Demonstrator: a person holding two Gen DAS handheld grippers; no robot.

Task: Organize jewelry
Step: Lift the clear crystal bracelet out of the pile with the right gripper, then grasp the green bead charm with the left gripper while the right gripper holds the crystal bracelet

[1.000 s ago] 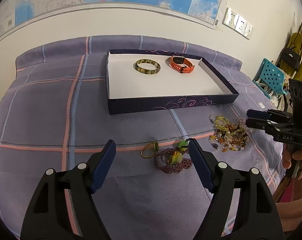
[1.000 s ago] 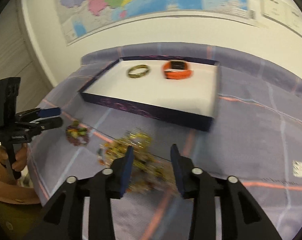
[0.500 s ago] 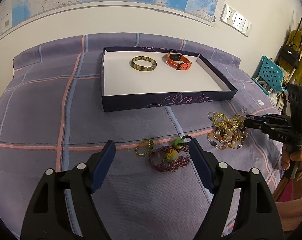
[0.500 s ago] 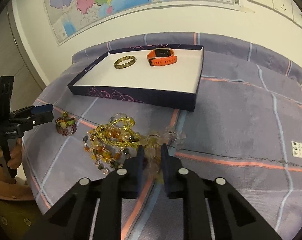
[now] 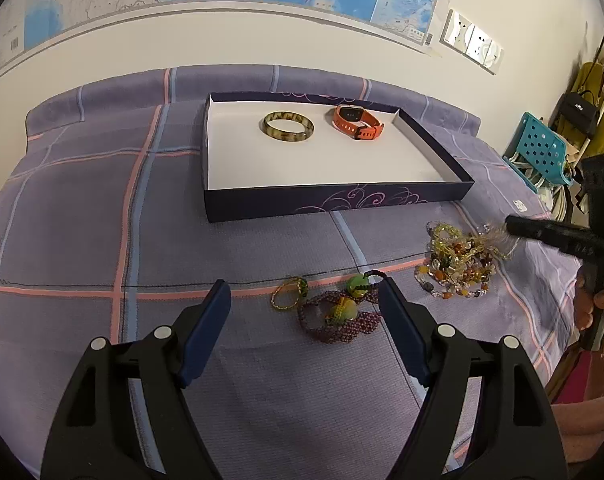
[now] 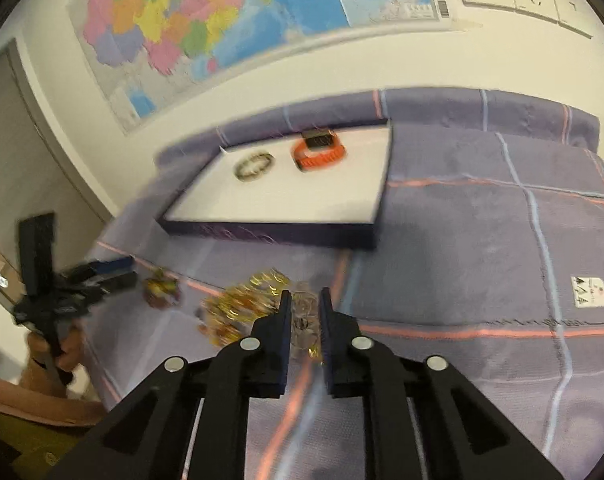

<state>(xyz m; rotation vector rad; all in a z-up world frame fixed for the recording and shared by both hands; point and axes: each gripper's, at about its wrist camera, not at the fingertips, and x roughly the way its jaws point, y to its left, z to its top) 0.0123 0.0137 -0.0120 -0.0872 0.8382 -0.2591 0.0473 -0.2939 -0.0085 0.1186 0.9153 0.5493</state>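
A purple plaid bedspread [image 5: 82,208] carries a shallow box [image 5: 333,204] holding a bangle [image 5: 288,126] and orange watch [image 5: 357,121]. The left gripper [image 5: 303,306] gapes wide above a maroon bracelet [image 5: 337,316]. From the right wrist, the right gripper [image 6: 304,300] pinches a clear bead bracelet [image 6: 303,316] beside the yellow bead pile [image 6: 246,304].

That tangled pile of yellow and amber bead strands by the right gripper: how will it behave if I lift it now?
The bead pile is loose strands, so it will likely hang floppy. The strands overlap, so several may come up together. The right gripper pinches only a clear-bead strand; smooth round beads could slip.
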